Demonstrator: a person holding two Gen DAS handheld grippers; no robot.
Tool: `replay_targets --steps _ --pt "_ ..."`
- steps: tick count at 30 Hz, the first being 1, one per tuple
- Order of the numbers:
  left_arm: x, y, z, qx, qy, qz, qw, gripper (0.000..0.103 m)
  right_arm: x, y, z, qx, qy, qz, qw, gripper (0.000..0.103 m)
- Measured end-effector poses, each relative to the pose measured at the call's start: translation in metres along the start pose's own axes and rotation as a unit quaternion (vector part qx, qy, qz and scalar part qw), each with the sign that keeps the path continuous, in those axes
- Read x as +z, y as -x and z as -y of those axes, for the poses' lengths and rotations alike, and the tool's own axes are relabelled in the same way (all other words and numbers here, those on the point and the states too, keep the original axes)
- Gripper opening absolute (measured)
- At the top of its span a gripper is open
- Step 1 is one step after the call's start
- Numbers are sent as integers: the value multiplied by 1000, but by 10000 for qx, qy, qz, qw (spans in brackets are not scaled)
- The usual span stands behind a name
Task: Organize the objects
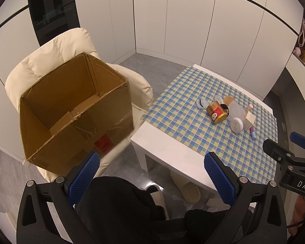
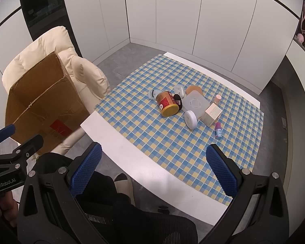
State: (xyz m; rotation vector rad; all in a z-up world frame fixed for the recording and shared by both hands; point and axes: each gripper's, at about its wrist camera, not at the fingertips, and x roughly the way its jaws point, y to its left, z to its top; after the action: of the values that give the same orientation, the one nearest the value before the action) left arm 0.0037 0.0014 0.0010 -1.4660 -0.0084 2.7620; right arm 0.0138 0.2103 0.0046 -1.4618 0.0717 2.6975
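Here, a seated person is holding two handheld grippers above a low white table [image 2: 116,142], both angled down, nothing between the jaws. The left gripper [image 1: 150,174] is hovering w/ jaws released wide over the person's dark-clad lap, facing an open cardboard box [image 1: 77,109] that is sitting, tilted, on a cream armchair [image 1: 50,50] left of the table. The right gripper [image 2: 152,168] is hanging near the table's front edge, jaws likewise spread and gripping nothing.

The objects are lying clustered toward the far-right part of a blue-and-yellow checked cloth [image 2: 152,134]: a red-and-gold can [image 2: 167,103] on its side, a clear square lidded container [image 2: 195,102] just behind it, a round white jar [image 2: 190,119], a small cream carton [image 2: 211,113], and a little pink-and-blue bottle [image 2: 218,130] apart at the front. The box interior is showing only bare cardboard flaps. A beige slipper [image 1: 190,191] is resting under the table.
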Motion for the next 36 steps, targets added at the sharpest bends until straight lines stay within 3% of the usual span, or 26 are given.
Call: replay_targets --steps 36 --pt "-1 0 1 -1 -47 5 10000 102 1 -1 1 7 -20 -5 10000 103"
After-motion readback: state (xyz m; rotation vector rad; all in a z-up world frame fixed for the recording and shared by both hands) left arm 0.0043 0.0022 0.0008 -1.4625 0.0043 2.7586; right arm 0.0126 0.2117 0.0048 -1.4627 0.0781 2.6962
